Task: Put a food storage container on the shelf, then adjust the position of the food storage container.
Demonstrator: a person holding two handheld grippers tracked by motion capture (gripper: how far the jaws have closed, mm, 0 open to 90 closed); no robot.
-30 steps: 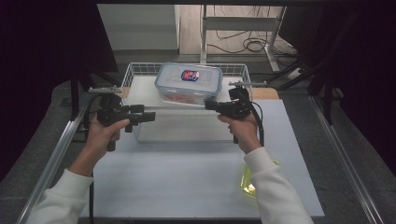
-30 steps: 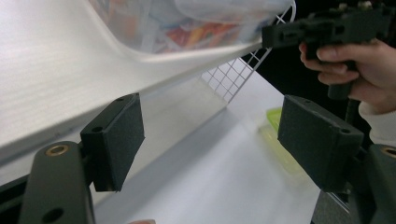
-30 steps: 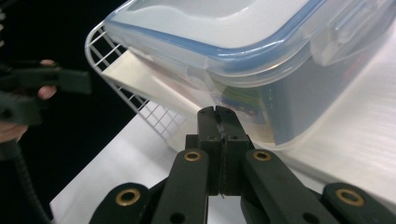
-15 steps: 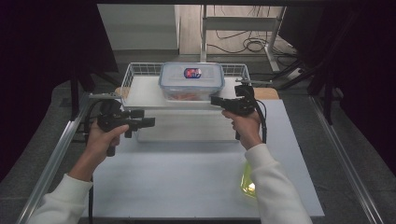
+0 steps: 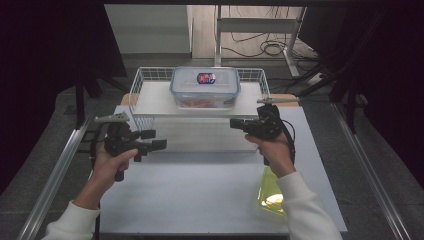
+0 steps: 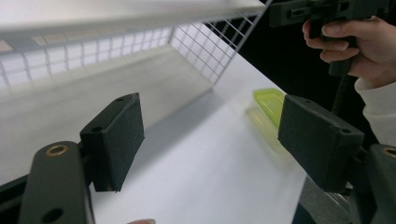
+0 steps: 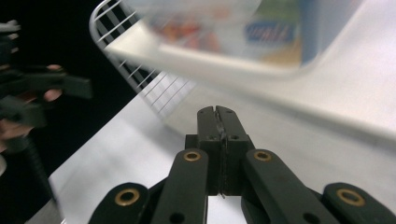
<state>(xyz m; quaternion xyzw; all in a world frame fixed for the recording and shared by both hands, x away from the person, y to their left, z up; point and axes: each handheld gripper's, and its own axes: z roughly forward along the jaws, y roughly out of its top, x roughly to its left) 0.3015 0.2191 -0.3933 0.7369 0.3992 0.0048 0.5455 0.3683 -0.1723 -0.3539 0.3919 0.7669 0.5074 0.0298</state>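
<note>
Approach step. My left gripper point(image 5: 150, 141) stands wide and empty over the white table point(image 5: 200, 200); my right gripper point(image 5: 237, 123), pads pressed together on nothing, points toward the lidded food container point(image 5: 205, 87) on the wire-sided shelf point(image 5: 150, 102). Next, I judge: open right, straddle both sides.

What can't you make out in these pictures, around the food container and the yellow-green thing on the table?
- Contents of the container: high view, too small behind the lid and its label; only something orange-red shows. Right gripper view, blurred.
- Label print: unreadable in both.
- Yellow-green item: high view, partly covered by the person's right sleeve; left gripper view, blurred, cut by the left gripper's pad.
- Basket floor beneath the shelf: hidden.
</note>
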